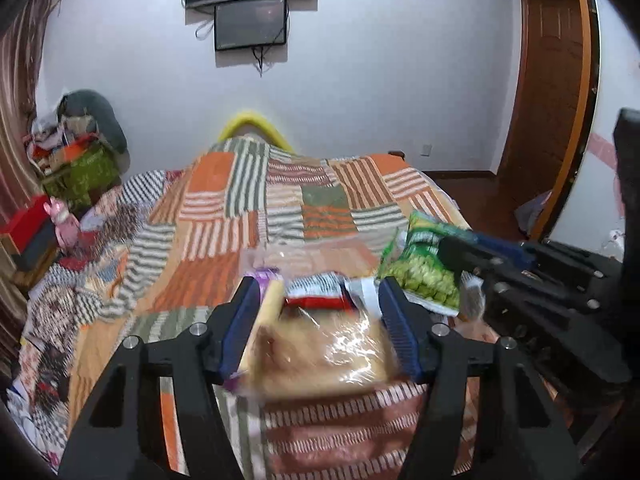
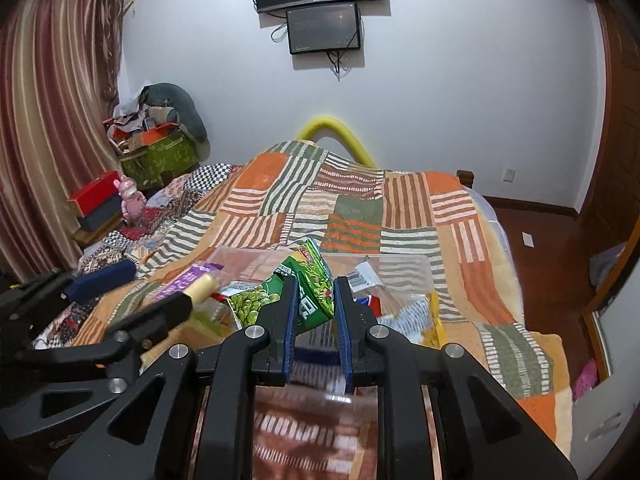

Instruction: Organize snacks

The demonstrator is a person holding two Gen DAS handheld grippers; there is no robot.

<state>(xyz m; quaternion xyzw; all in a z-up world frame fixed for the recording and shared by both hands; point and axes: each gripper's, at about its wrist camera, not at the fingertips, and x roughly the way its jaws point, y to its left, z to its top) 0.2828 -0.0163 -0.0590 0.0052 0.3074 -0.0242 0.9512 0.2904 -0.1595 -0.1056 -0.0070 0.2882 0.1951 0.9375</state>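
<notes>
Both hands are working over the quilt [image 2: 404, 216] on the bed, and the step in hand looks like carrying snacks to the clear tub [image 2: 400, 264] lying just ahead of the grippers. The right gripper [image 2: 314, 294] is pinching the green pea bag [image 2: 316, 280] by its crumpled middle, its jaws standing close together with the foil squeezed between the blue pads [image 2: 289, 312]; the bag is hanging clear of the quilt, over the near edge of the tub. The left gripper [image 1: 316, 296] is standing about half open around a clear-wrapped bread bag [image 1: 320, 356], a pale, soft packet lying between the blue fingers [image 1: 240, 320], with a long cream roll in purple wrap [image 1: 268, 300] lying against the left finger. Whether the pads are truly pressing on the bread bag I cannot tell, since the wrap is blurred and its edges are hard to follow. A red and white packet [image 1: 320, 294] is showing just past the fingertips, and more wrappers are lying loose in the tub, among them a yellow one [image 2: 434, 320] and a striped one. As I judge it, sorting is under way but far from done. The next move is probably calling for the right hand to bring the pea bag fully over the tub and part its jaws, while the left is needing a firm but gentle hold, as soft bread will crush easily and slick film will slip.
</notes>
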